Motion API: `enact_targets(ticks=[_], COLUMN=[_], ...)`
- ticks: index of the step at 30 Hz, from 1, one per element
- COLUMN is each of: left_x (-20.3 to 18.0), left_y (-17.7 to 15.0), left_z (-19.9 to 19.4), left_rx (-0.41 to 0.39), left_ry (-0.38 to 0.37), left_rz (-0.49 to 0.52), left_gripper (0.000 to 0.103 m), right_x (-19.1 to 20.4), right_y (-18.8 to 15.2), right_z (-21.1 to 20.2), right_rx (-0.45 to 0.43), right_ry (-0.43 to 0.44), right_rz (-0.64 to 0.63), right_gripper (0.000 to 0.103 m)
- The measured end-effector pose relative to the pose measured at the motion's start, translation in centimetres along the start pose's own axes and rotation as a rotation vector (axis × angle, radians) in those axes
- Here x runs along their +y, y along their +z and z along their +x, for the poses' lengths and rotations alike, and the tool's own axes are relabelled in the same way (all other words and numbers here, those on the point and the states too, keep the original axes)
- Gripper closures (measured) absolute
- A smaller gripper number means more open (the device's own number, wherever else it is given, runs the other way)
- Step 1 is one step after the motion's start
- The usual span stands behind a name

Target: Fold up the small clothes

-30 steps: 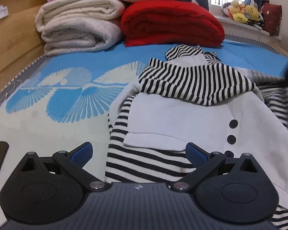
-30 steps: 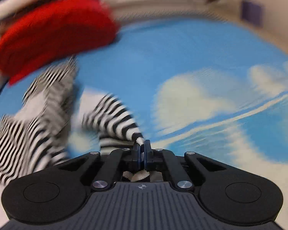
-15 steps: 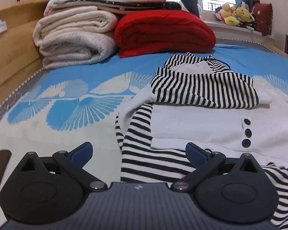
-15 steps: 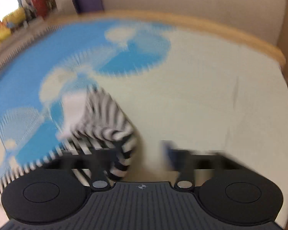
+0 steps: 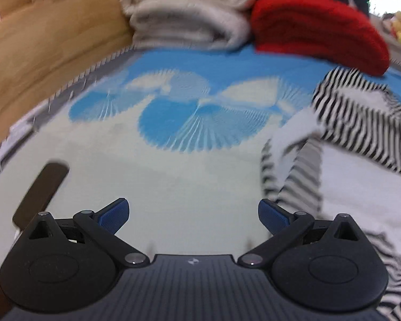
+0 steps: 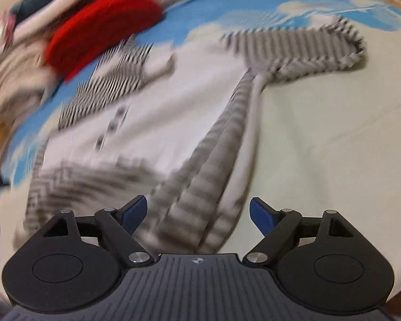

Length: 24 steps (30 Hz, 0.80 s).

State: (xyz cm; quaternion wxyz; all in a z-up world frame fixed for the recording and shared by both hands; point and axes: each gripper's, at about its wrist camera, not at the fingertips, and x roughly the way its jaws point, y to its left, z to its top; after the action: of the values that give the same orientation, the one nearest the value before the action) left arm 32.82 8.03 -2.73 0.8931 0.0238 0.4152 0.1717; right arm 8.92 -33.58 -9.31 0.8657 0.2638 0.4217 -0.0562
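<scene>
Garment first: a small knit top (image 6: 173, 101), white body with black-and-white striped sleeves and collar and a short row of dark buttons (image 6: 112, 125), lies spread on the bed's blue and cream fan-printed cover (image 5: 173, 123), apparently laid flat so its parts can be folded in one at a time. One striped sleeve (image 6: 302, 50) stretches to the far right, bent at the cuff; it looks set out ready to be turned across the body. The right gripper (image 6: 197, 214) hovers over the near striped hem, its blue pads (image 6: 259, 214) apart and its jaws opening, with cloth under them but none pinched. The left gripper (image 5: 193, 214) is spread wide and empty above bare cover, the top just to its right. Soft, thin jersey should drape and crease easily. Far behind sit a folded red blanket (image 5: 318, 26) and rolled cream blankets (image 5: 189, 16), bulky and plush, against a wooden bed frame (image 5: 40, 53). A flat dark strip (image 5: 42, 190) lies near left, too blurred to identify
</scene>
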Motion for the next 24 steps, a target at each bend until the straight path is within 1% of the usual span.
enact_targets(ticks=[3, 5, 6, 7, 8, 9, 10, 11, 12, 13, 14, 15, 16, 17, 18, 19, 20, 21, 23, 24], left_x=[1.1, 1.6, 1.9, 2.1, 2.1, 2.1, 1.7, 1.2, 0.6, -0.1, -0.9, -1.3, -1.8, -2.4, -2.7, -3.1, -3.5, -3.8, -4.6, -4.8], left_y=[-1.0, -2.1, -2.6, -2.9, -3.4, -3.6, -3.8, -4.0, -4.1, -4.2, -4.4, -4.4, -4.5, -4.3, -4.4, -4.4, -4.4, -4.5, -4.7, -4.8], left_z=[1.2, 1.4, 1.3, 1.1, 0.5, 0.1, -0.2, -0.4, -0.5, -0.6, -0.6, -0.6, -0.6, -0.5, -0.5, -0.4, -0.3, -0.3, -0.1, -0.1], left_rx=[0.103, 0.166, 0.19, 0.202, 0.202, 0.198, 0.191, 0.188, 0.19, 0.191, 0.193, 0.194, 0.196, 0.198, 0.196, 0.196, 0.196, 0.196, 0.201, 0.213], left_ry=[0.002, -0.022, -0.042, -0.063, -0.078, -0.094, -0.109, -0.117, -0.126, -0.134, -0.144, -0.154, -0.16, -0.168, -0.177, -0.191, -0.204, -0.207, -0.219, -0.248], left_rz=[0.002, 0.017, 0.02, 0.019, 0.021, 0.028, 0.048, 0.07, 0.096, 0.119, 0.135, 0.142, 0.147, 0.153, 0.16, 0.167, 0.175, 0.187, 0.222, 0.229], left_gripper=[0.0, 0.0, 0.0, 0.0, 0.0, 0.0, 0.0, 0.0, 0.0, 0.0, 0.0, 0.0, 0.0, 0.0, 0.0, 0.0, 0.0, 0.0, 0.0, 0.0], right_x=[1.0, 2.1, 2.5, 2.9, 3.5, 4.0, 4.3, 4.5, 4.8, 4.9, 4.5, 3.9, 3.1, 2.2, 1.4, 0.9, 0.4, 0.2, 0.8, 1.0], right_y=[-1.9, -2.4, -2.5, -2.5, -2.1, -1.5, -0.6, 0.7, 1.8, 2.9, 4.3, 5.3, 6.2, 6.9, 7.3, 7.6, 7.8, 7.8, 7.8, 7.8], right_z=[0.8, 1.7, 1.9, 2.0, 2.4, 2.8, 3.2, 4.2, 4.3, 4.2, 3.7, 3.6, 3.5, 3.6, 4.0, 4.5, 5.1, 5.7, 6.0, 5.6], right_rx=[0.137, 0.206, 0.207, 0.197, 0.208, 0.206, 0.189, 0.166, 0.114, 0.054, -0.035, -0.095, -0.14, -0.168, -0.171, -0.155, -0.127, -0.105, -0.104, -0.109], right_ry=[0.094, 0.109, 0.103, 0.104, 0.109, 0.108, 0.117, 0.12, 0.13, 0.132, 0.123, 0.101, 0.062, 0.004, -0.056, -0.105, -0.135, -0.134, -0.139, -0.14], right_rz=[-0.042, -0.083, -0.091, -0.096, -0.102, -0.091, -0.073, -0.049, -0.015, 0.021, 0.098, 0.169, 0.241, 0.31, 0.359, 0.392, 0.422, 0.434, 0.409, 0.387], right_gripper=[0.018, 0.018, 0.02, 0.031, 0.05, 0.062, 0.08, 0.083, 0.085, 0.087, 0.087, 0.089, 0.09, 0.09, 0.09, 0.09, 0.09, 0.09, 0.09, 0.09])
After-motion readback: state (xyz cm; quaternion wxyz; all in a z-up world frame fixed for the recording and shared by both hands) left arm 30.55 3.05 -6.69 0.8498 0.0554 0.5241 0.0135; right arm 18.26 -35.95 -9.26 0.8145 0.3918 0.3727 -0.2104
